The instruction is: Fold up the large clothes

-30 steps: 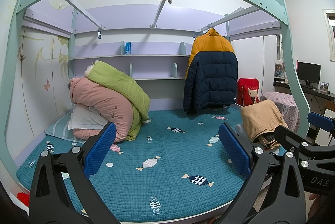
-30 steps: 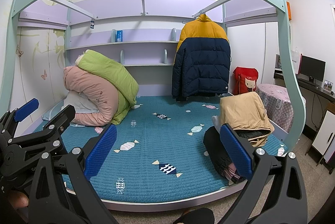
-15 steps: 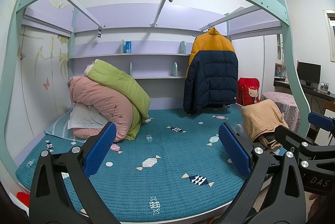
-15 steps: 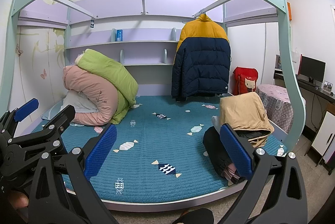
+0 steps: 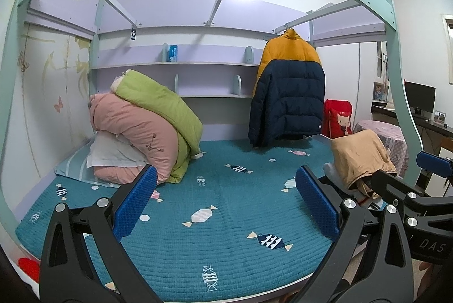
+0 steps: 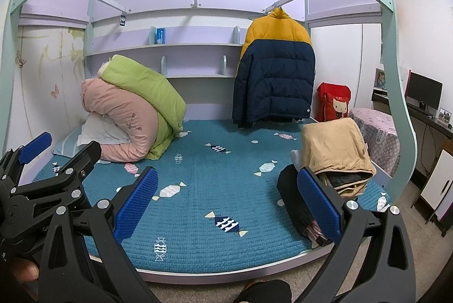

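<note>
Left gripper [image 5: 226, 201] jaws wide apart, empty | right gripper [image 6: 228, 201] likewise | tan garment [image 6: 337, 153] heaped at teal bed's [image 6: 198, 189] right edge, possibly over dark clothes [image 6: 294, 198] | puffer jacket [image 6: 274, 76] hangs behind

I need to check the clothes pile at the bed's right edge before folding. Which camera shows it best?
The right wrist view: the tan garment and the dark clothes under it show, partly behind a finger. In the left wrist view the tan garment shows, but the right gripper hides the lower pile.
</note>
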`<move>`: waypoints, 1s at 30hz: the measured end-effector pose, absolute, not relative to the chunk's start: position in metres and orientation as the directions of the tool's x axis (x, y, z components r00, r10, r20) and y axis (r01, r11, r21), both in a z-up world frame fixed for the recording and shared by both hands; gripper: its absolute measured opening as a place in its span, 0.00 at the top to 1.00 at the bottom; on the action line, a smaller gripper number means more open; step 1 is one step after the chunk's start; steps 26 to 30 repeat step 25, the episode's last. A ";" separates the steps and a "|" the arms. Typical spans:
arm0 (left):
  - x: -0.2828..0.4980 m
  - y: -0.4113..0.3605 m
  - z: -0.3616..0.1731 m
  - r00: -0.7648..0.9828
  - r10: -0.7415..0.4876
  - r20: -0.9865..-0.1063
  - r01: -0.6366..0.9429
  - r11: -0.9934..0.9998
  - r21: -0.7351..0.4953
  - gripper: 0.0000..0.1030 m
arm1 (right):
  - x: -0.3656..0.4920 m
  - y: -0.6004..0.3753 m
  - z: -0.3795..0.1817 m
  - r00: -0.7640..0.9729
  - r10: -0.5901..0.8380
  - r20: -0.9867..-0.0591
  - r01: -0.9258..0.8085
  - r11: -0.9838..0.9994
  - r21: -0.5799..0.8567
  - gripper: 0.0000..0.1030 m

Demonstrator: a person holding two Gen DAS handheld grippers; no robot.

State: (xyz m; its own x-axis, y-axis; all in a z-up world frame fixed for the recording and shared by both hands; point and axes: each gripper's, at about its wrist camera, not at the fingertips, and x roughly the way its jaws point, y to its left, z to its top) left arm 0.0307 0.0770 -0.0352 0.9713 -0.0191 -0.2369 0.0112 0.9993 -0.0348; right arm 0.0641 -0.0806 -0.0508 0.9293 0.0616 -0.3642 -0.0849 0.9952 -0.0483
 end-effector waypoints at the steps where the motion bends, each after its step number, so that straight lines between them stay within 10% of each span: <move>1: 0.033 0.078 -0.035 0.971 -0.022 -0.237 0.013 0.999 -0.038 0.04 | 0.066 -0.079 -0.051 0.929 0.058 -0.365 -0.082 0.995 -0.051 0.07; 30: 0.106 0.153 -0.083 0.942 -0.021 -0.334 -0.025 0.991 -0.133 0.04 | 0.141 -0.007 -0.082 0.887 0.074 -0.455 -0.134 0.986 -0.102 0.07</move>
